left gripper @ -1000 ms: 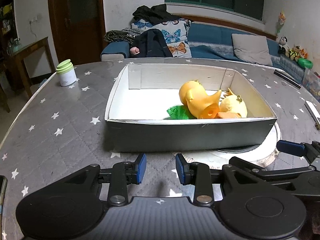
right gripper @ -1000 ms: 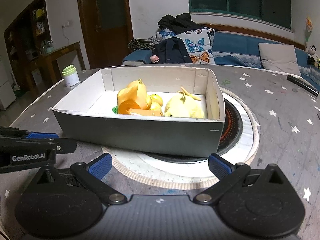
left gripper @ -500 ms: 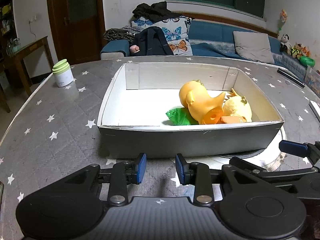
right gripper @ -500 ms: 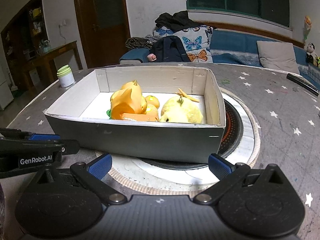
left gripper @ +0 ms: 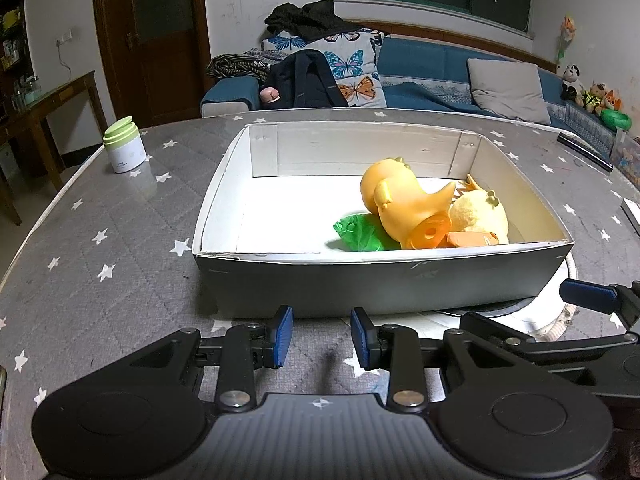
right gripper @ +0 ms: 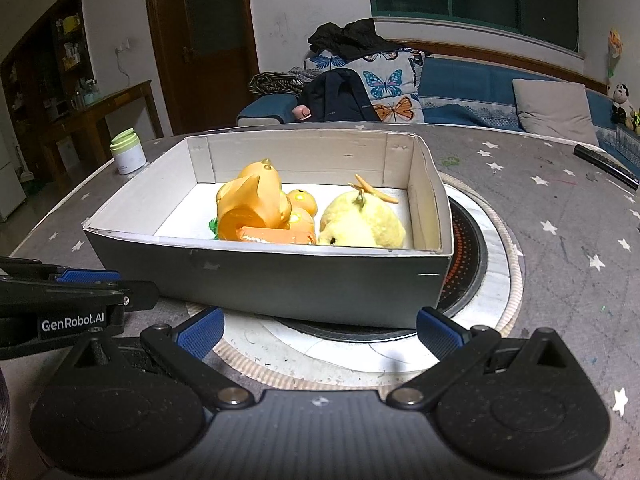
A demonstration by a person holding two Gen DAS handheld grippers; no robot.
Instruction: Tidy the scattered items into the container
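Note:
A grey box with a white inside (left gripper: 380, 284) (right gripper: 280, 288) stands on the star-patterned table. Inside lie an orange rubber duck (left gripper: 404, 204) (right gripper: 256, 204), a fluffy yellow chick (left gripper: 480, 216) (right gripper: 360, 220), a green item (left gripper: 358, 232) and a small orange piece (left gripper: 470, 238) (right gripper: 276, 236). My left gripper (left gripper: 321, 338) is just in front of the box's near wall, its jaws a narrow gap apart and empty. My right gripper (right gripper: 319, 330) is wide open and empty, also in front of the box.
A white jar with a green lid (left gripper: 124, 150) (right gripper: 127, 152) stands at the table's far left. A round inset burner (right gripper: 472, 256) lies under the box's right end. A dark remote (right gripper: 606, 166) lies far right. A sofa with cushions stands behind the table.
Both grippers have risen and tipped down a little, so more of the box's inside shows. The jaw openings and the toys have not changed.

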